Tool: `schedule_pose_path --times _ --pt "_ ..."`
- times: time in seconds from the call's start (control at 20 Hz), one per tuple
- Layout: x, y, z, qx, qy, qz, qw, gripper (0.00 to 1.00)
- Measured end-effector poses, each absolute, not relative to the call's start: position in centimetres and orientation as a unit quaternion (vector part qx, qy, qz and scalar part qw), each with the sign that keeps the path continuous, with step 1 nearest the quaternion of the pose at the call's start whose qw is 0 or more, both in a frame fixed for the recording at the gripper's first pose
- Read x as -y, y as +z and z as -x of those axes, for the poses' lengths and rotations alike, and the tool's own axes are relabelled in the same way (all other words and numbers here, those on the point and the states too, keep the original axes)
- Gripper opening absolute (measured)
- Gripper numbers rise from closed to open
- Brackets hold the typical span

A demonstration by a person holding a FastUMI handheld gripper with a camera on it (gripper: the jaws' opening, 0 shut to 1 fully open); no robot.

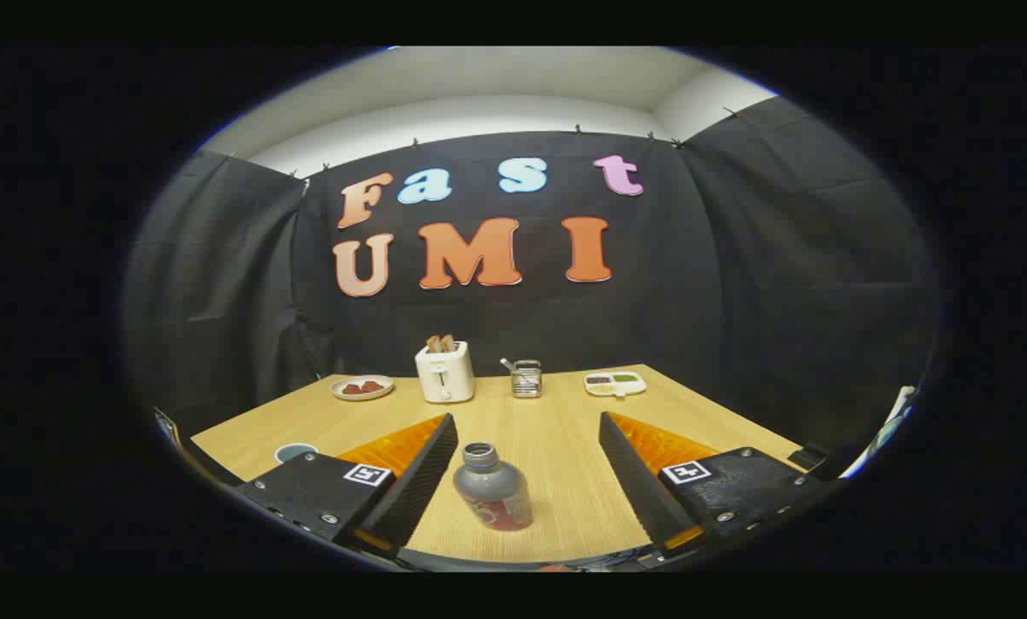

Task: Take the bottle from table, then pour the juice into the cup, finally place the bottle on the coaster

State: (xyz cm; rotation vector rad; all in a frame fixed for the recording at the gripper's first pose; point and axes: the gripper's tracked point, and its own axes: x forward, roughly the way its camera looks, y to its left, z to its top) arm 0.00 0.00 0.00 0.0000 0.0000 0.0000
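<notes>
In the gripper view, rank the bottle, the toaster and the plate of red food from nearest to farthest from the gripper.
The gripper is open.
1. Bottle: standing between the fingers, touching neither.
2. Toaster: far beyond the fingers, at the back of the table.
3. Plate of red food: beside the toaster, off to its left, about as far back, so too close to call.

The desk (556,438) looked like pale wood with fine straight grain and a matt finish. The bottle (492,487) standing between the wide-apart fingers (431,477) appeared to be smooth, slightly glossy metal or plastic, with a glossy label low on its side. The fingers' inner faces were ribbed and matt. The toaster (444,372) looked like smooth, glossy plastic, the small holder (526,378) beside it like shiny metal. The booth wall (736,284) was matt, creased cloth.
</notes>
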Motion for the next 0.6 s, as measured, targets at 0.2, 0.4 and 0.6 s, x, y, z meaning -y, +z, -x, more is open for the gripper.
schedule_pose_path --times 0.2,0.4,0.6 --pt "-0.7 -0.1 -0.3 -0.001 0.004 0.015 1.0 0.98" --pt "-1.6 0.0 -0.4 -0.002 0.014 0.016 1.0 0.98" --pt "-1.9 -0.3 -0.7 -0.005 0.019 0.02 1.0 0.98"
